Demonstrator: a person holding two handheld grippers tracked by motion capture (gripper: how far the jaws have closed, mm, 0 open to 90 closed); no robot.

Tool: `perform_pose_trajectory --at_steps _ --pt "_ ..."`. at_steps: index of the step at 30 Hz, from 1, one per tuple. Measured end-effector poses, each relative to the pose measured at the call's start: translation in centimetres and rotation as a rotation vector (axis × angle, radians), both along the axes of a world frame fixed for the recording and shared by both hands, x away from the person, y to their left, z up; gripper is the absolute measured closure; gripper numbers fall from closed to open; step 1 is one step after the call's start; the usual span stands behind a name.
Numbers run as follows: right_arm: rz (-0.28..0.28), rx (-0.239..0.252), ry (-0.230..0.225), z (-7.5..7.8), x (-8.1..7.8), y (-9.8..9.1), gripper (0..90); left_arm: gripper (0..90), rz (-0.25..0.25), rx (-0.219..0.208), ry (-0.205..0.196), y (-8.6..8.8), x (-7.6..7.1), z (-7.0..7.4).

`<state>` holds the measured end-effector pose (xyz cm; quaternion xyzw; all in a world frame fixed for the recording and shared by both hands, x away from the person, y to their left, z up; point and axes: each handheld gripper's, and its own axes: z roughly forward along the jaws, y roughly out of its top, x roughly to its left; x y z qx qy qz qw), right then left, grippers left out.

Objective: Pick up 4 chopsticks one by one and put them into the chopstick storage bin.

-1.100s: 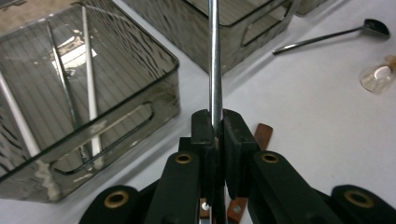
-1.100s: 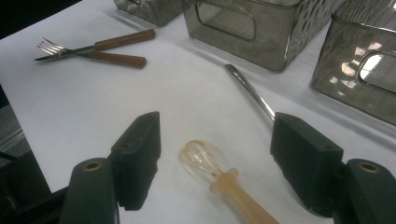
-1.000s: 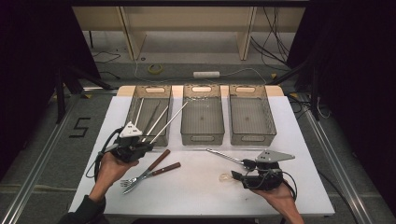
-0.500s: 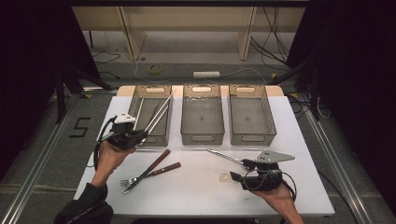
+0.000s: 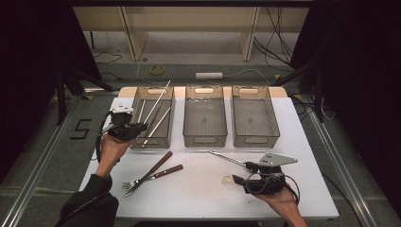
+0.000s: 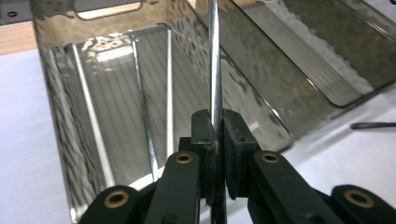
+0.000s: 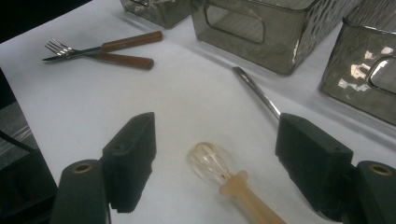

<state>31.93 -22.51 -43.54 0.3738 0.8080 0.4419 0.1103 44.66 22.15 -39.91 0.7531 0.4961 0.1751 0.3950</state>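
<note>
My left gripper (image 5: pixel 141 126) (image 6: pixel 215 126) is shut on a thin metal rod (image 5: pixel 158 100) (image 6: pixel 214 56). The rod slants up over the left grey bin (image 5: pixel 154 142) (image 6: pixel 56 121), which holds several similar rods. My right gripper (image 5: pixel 242 173) (image 7: pixel 217 128) rests near the table's front right and stands open. Its jaws have just been opening slightly wider. A small whisk (image 5: pixel 228 180) (image 7: pixel 215 164) with a pale handle lies on the table between the jaws, and neither pad touches it.
A middle bin (image 5: pixel 204 140) and a right bin (image 5: pixel 255 140) stand beside the left one. A fork and another wooden-handled utensil (image 5: pixel 152 173) (image 7: pixel 109 49) lie front left. A long metal utensil (image 5: pixel 228 157) (image 7: pixel 257 91) lies ahead of the right gripper.
My left gripper has carried the rod away from the table's front, up beside the left bin's front left corner. The right hand has stayed in place.
</note>
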Motion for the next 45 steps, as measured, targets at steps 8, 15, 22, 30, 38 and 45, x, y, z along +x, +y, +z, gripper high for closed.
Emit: perform_pose_trajectory --at_steps 8,15,22,30,38,45 --pt "-0.001 -0.006 0.0 -0.1 0.0 0.1 30.0 83.6 0.05 -0.009 0.012 0.5 1.6 -0.2" --pt "0.002 -0.005 0.004 -0.1 0.1 0.1 30.0 83.5 0.064 -0.03 0.048 0.6 3.0 -0.5" --pt "0.001 0.0 0.006 -0.1 0.1 0.0 30.0 83.5 0.09 -0.023 0.087 0.8 4.3 -1.3" --pt "0.004 0.0 0.005 -0.1 0.1 0.1 30.1 83.3 0.139 0.006 0.132 1.0 5.1 -2.1" --pt "0.005 -0.002 0.007 -0.1 0.1 0.1 30.2 82.8 0.163 0.032 0.16 1.0 5.5 -2.5" --pt "0.009 -0.006 0.01 -0.1 0.1 0.1 30.2 81.4 0.176 0.031 0.149 1.0 5.4 -2.6"
